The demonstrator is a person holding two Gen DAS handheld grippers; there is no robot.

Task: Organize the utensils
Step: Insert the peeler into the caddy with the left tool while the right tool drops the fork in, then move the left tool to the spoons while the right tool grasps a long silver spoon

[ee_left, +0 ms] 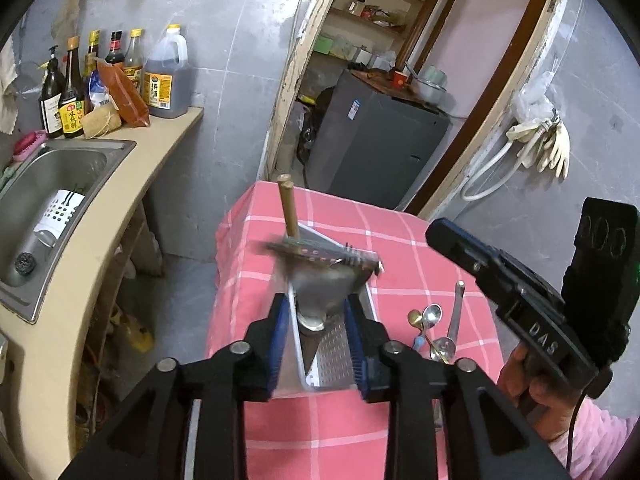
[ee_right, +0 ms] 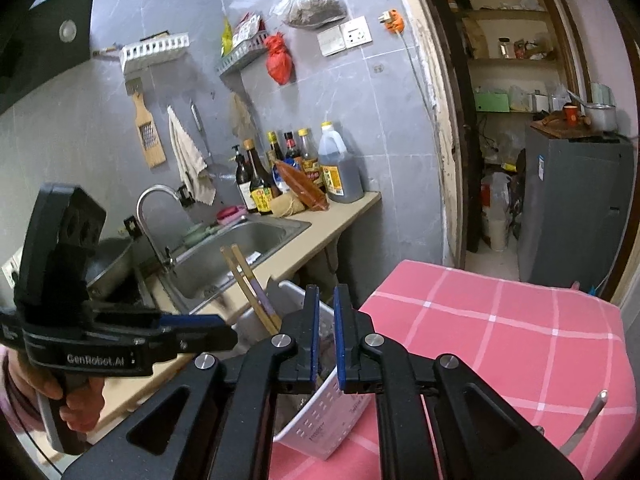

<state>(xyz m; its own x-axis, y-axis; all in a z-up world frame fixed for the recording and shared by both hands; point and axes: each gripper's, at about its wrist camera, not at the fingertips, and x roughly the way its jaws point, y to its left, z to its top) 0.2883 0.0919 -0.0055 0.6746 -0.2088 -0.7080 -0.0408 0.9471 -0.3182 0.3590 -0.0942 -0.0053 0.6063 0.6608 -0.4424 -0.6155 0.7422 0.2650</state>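
A pink checked table (ee_left: 400, 240) is carrying the work, its far edge sitting just in front of a grey cabinet (ee_left: 372, 148) and its left edge facing a narrow strip of open floor beside the counter with the sink (ee_left: 60, 184). The white perforated utensil basket (ee_left: 332, 364) is lying tilted near the table's near-left corner, holding a blurred metal spatula with a wooden handle (ee_left: 289, 210); in the right wrist view wooden chopsticks (ee_right: 250, 288) are sticking out of its far end. Loose spoons (ee_left: 432, 320) and a flat metal tool (ee_left: 456, 312) are lying just right of the basket, toward the near-right part of the table, whose far half is lying bare.

The left gripper (ee_left: 318, 344) is pointing steeply down over the basket, its blue pads standing apart on either side of the basket, not pressing it. The right gripper (ee_right: 325, 340) is tilting gently down over the basket's rim, its jaws standing nearly together with a thin gap; nothing clear is showing between them. A hand (ee_left: 540, 396) in a pink sleeve is holding its handle
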